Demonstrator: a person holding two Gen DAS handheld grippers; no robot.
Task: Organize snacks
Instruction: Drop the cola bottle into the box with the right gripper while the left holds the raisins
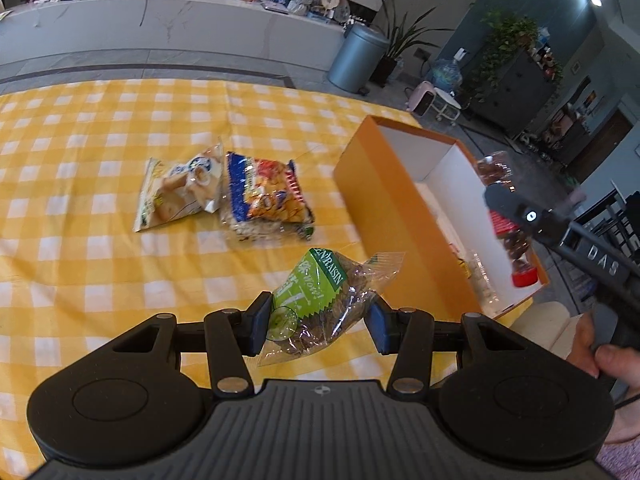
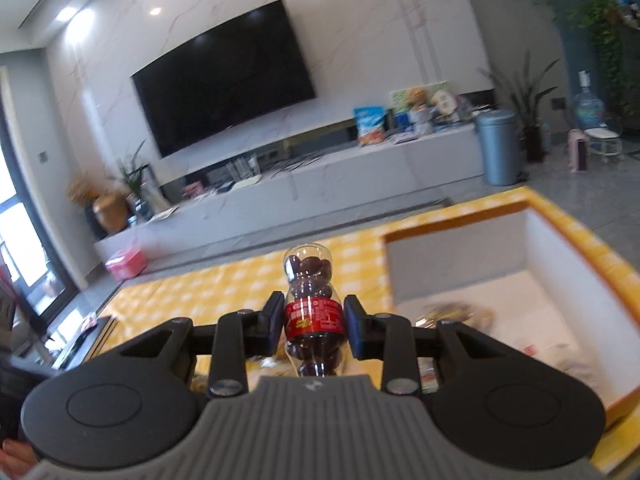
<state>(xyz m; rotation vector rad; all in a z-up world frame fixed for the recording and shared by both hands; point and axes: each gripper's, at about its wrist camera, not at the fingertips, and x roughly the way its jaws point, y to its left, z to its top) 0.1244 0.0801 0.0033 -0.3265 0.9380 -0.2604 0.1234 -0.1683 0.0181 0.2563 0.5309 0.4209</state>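
My left gripper [image 1: 318, 322] is shut on a green raisin bag [image 1: 320, 296] just above the yellow checked tablecloth [image 1: 80, 160]. Two more snack bags lie further out: a pale one [image 1: 180, 188] and a blue-and-orange one [image 1: 268, 196]. My right gripper [image 2: 314, 326] is shut on a small clear bottle of dark candies with a red label [image 2: 314, 312]. In the left wrist view that bottle [image 1: 508, 216] hangs cap-down over the orange box [image 1: 384, 200]. The box [image 2: 560, 248] is white inside and holds some packets.
The table edge lies just past the box on the right. Beyond it are a grey bin [image 1: 358, 58], plants and a TV bench [image 2: 320, 176]. A hand [image 1: 600, 354] grips the right gripper's handle.
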